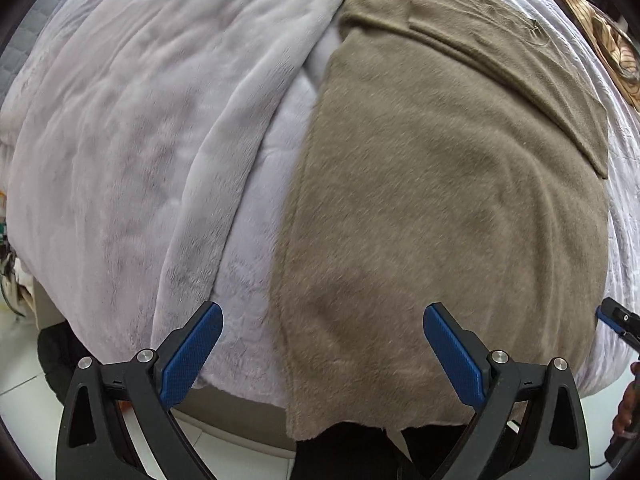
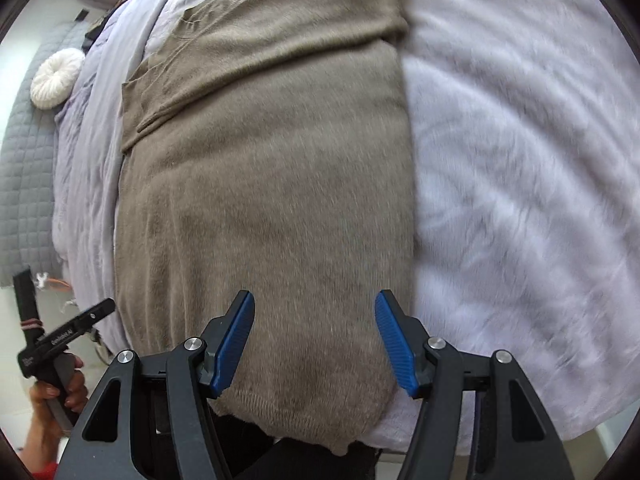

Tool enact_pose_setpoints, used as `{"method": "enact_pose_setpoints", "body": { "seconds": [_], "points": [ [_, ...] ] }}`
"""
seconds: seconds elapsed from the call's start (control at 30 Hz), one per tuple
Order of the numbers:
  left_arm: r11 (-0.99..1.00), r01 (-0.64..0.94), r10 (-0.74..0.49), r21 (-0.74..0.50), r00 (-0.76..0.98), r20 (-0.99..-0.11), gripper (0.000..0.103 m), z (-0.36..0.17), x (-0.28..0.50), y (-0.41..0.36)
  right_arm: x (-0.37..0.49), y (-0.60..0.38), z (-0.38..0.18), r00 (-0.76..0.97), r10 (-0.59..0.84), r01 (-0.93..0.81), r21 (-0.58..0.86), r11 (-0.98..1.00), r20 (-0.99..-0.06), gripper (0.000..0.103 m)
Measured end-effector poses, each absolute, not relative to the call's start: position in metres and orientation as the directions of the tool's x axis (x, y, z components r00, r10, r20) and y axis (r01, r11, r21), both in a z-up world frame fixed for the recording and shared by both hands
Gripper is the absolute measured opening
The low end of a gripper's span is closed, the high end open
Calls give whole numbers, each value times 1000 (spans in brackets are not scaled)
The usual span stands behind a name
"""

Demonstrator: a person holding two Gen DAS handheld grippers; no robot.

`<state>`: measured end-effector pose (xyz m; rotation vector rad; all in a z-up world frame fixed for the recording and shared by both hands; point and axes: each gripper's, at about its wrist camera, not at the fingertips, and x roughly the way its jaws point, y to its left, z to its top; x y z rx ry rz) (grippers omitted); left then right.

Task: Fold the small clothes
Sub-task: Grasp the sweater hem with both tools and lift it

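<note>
Left tool (image 1: 323, 354) spread wide, nothing clamped, above the near hem of a brown sweater (image 1: 440, 200). Right tool (image 2: 315, 344) likewise released, pads clear of the knit, over the same hem. Sweater (image 2: 272, 184) flat and lengthwise on a pale plush blanket (image 2: 520, 180) covering the bed, hem draped over the near edge, sleeve folded across the far end. Farther left, white round cushion (image 2: 56, 79).

A bed (image 1: 120, 140) draped in a pale plush blanket (image 2: 520, 160) fills the room under soft, even light. A grey quilted cover (image 2: 24, 184) lies along one side with a round white cushion (image 2: 56, 78) on it, above a pale tiled floor (image 1: 20, 404).
</note>
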<state>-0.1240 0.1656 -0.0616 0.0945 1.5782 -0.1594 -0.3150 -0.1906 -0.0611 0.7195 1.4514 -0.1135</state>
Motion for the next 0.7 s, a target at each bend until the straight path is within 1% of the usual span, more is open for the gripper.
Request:
{"method": "enact_pose_setpoints", "body": {
  "seconds": [0.2, 0.43, 0.57, 0.7],
  "points": [
    [978, 178, -98, -107, -56, -994, 101, -82, -140, 198, -347, -183, -66, 221, 370, 542, 429, 723, -902, 66],
    [953, 200, -219, -229, -71, -973, 101, -95, -163, 238, -391, -160, -68, 277, 385, 571, 473, 670, -880, 66],
    [918, 221, -310, -328, -115, -944, 101, -103, -170, 242, -408, -151, -73, 301, 393, 581, 493, 648, -869, 66],
    [884, 259, -362, -389, -146, -921, 101, -107, -173, 234, -421, -148, -81, 319, 425, 595, 528, 606, -847, 66]
  ]
}}
